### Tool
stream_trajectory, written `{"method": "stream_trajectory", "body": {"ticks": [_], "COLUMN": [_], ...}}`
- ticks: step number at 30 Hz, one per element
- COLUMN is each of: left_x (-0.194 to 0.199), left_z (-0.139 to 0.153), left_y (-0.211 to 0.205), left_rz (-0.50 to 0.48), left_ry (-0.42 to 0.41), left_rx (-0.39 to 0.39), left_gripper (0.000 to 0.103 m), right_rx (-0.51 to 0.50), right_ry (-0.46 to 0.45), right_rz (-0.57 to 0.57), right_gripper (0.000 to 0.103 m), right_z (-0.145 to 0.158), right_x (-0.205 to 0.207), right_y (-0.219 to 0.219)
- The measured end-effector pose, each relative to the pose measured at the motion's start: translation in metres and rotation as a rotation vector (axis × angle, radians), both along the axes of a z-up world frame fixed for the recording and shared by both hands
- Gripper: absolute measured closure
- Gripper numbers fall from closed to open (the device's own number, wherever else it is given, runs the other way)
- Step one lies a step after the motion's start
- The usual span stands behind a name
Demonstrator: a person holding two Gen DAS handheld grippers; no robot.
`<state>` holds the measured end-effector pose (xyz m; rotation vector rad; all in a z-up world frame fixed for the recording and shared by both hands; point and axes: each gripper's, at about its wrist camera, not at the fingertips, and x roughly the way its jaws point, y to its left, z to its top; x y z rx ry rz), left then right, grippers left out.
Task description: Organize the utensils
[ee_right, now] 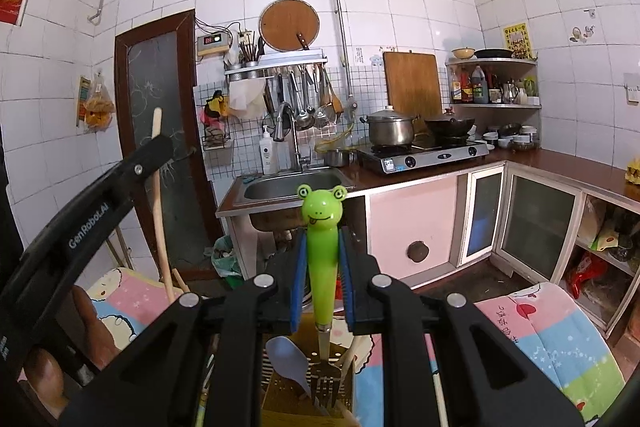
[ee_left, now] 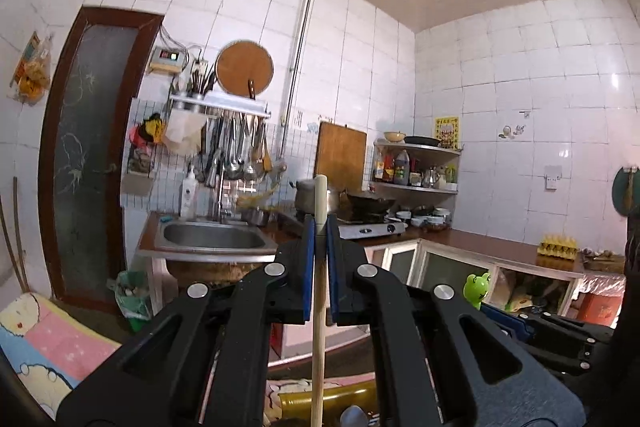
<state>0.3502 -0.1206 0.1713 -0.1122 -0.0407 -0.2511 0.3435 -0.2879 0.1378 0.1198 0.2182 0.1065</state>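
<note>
My left gripper is shut on a long wooden handle that stands upright between its blue pads; its lower end is hidden below the frame. In the right wrist view the same handle and the left gripper show at the left. My right gripper is shut on a green frog-handled fork, tines down over a wooden utensil holder that holds a pale blue spoon. The frog head also shows in the left wrist view.
A kitchen lies ahead: sink, stove with pot and wok, hanging ladles, corner shelves with bottles. A patterned quilt lies below both grippers. Cabinets line the right.
</note>
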Motion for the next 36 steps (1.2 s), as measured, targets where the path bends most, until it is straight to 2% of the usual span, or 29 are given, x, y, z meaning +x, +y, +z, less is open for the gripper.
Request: {"method": "stream_trajectory", "body": {"ticks": [2, 6, 12, 17, 22, 26, 29, 30, 31, 32, 33, 35, 36], "left_x": [-0.002, -0.002, -0.001, 0.004, 0.005, 0.005, -0.001, -0.005, -0.01, -0.015, -0.026, -0.048, -0.056], "left_z": [-0.008, -0.017, -0.017, -0.018, -0.023, -0.027, -0.022, -0.019, -0.017, -0.015, -0.013, -0.011, -0.01], "left_y": [-0.005, -0.008, -0.011, -0.012, -0.004, 0.0, 0.011, 0.016, 0.02, 0.025, 0.032, 0.043, 0.046], "left_rz": [0.022, 0.03, 0.05, 0.061, 0.06, 0.07, 0.063, 0.057, 0.057, 0.059, 0.061, 0.068, 0.071], "left_ry": [-0.037, -0.042, -0.05, 0.004, 0.067, 0.098, 0.14, 0.155, 0.17, 0.183, 0.198, 0.187, 0.187], "left_rx": [0.024, 0.041, 0.075, 0.082, 0.049, 0.058, 0.04, 0.036, 0.036, 0.035, 0.035, 0.049, 0.062], "left_gripper": [0.099, 0.099, 0.099, 0.099, 0.099, 0.098, 0.097, 0.087, 0.067, 0.056, 0.039, 0.034, 0.026], "right_rx": [-0.011, -0.008, -0.008, -0.024, -0.019, -0.023, -0.04, -0.047, -0.051, -0.055, -0.052, -0.04, -0.035], "right_ry": [0.008, 0.024, 0.041, 0.073, 0.13, 0.185, 0.207, 0.207, 0.2, 0.187, 0.177, 0.163, 0.159], "right_rz": [-0.002, -0.003, 0.001, 0.002, -0.002, 0.003, -0.003, -0.009, -0.016, -0.026, -0.03, -0.028, -0.026], "right_gripper": [0.087, 0.087, 0.087, 0.087, 0.087, 0.087, 0.08, 0.071, 0.061, 0.056, 0.049, 0.043, 0.04], "right_z": [-0.005, -0.013, -0.017, -0.023, -0.034, -0.038, -0.036, -0.033, -0.031, -0.027, -0.023, -0.016, -0.013], "right_x": [0.001, 0.001, 0.001, 0.005, 0.012, 0.016, 0.01, 0.005, 0.001, -0.007, -0.014, -0.029, -0.038], "right_y": [0.002, 0.0, 0.0, 0.004, 0.003, 0.001, 0.0, 0.0, -0.001, -0.002, -0.003, -0.007, -0.008]}}
